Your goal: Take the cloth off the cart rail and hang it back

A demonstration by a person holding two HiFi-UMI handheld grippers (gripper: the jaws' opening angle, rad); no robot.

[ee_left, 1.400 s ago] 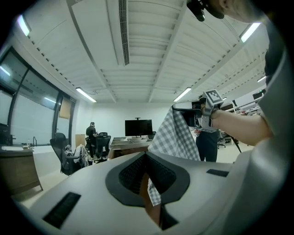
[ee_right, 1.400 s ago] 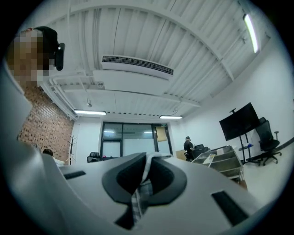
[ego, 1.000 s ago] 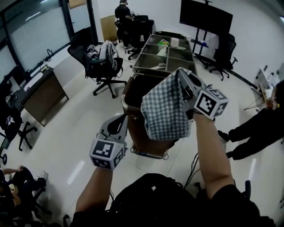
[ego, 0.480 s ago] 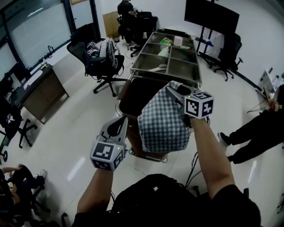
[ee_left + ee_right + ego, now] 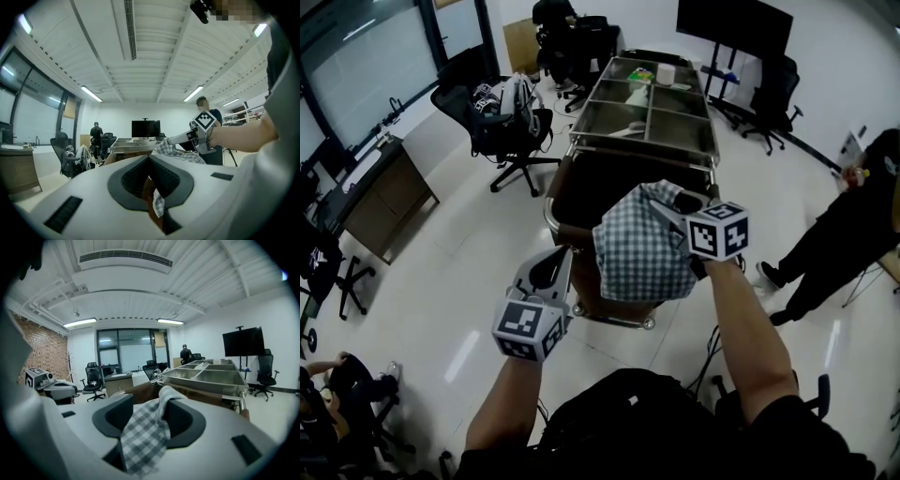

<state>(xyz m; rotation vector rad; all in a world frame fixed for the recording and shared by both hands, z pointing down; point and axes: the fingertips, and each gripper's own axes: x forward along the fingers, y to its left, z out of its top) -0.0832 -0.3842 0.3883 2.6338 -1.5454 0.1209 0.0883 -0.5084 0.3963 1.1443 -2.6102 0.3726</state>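
One checked cloth (image 5: 639,251) hangs in the air, draped over my right tool (image 5: 673,202). It sits above the near end of the cart (image 5: 581,187) and is not yet on its rail (image 5: 551,217). That tool's jaws are opening, with the cloth lying loose between them. My left tool (image 5: 150,161) waits lower and to the left, its jaws together as far as I can tell, with nothing in them.

The risk I see is that the grip lets go before the cloth is folded across the rail. It could then slide off my tool and drop to the floor (image 5: 459,281), or land lopsided and slip off the rail.

Against a second ago, the cloth and my right tool sit lower and closer to the cart. The jaws, then clamped on the cloth, are now parting.
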